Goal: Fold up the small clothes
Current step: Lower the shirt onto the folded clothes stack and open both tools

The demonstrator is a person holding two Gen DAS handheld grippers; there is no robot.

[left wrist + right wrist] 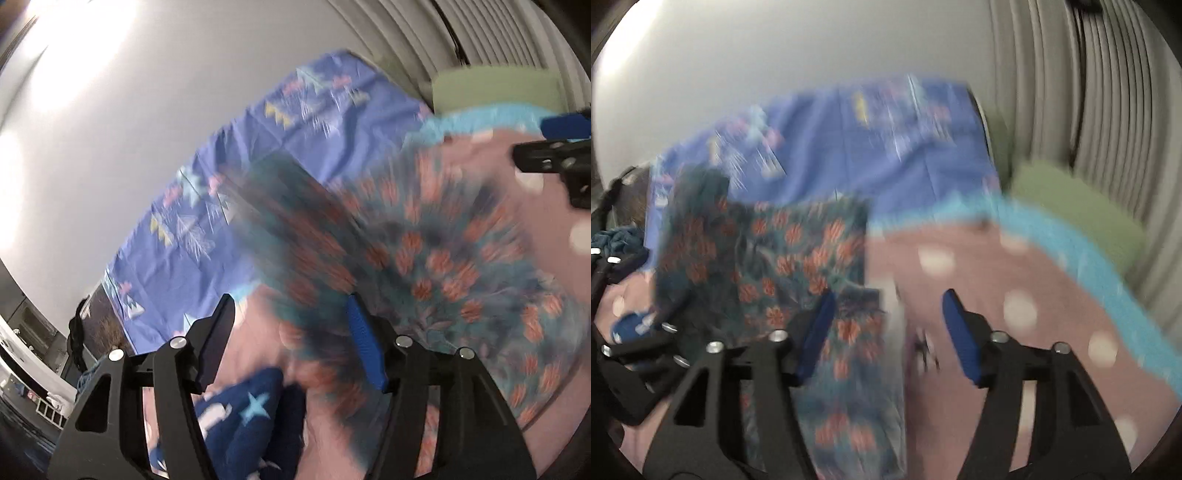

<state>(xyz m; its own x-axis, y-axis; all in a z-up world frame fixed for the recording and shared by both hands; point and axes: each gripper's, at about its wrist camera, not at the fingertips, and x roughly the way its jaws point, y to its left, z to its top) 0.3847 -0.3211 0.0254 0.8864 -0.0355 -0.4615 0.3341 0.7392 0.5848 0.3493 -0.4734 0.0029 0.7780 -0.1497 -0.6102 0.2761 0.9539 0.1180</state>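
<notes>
Flowery garment (pixel 768 258) spread on the pink dotted blanket (pixel 997 295), at 10 o'clock from the right tongs (pixel 888 332). Both tongs apart, left tongs (pixel 291 339) too, gripping nothing. Very blurry; could easily snag the blanket instead.

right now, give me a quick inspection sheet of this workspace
surface: pink dotted blanket with a light blue edge, over a purple patterned sheet.
job's things: floral garment lying on the blanket, blurred; navy star-print garment bunched near the left gripper.
clutter: green cushion at the far edge.
grippers: left gripper open, over the floral garment; right gripper open, at its edge.
cables: nothing seen.
surroundings: pale wall, pleated curtain.
</notes>
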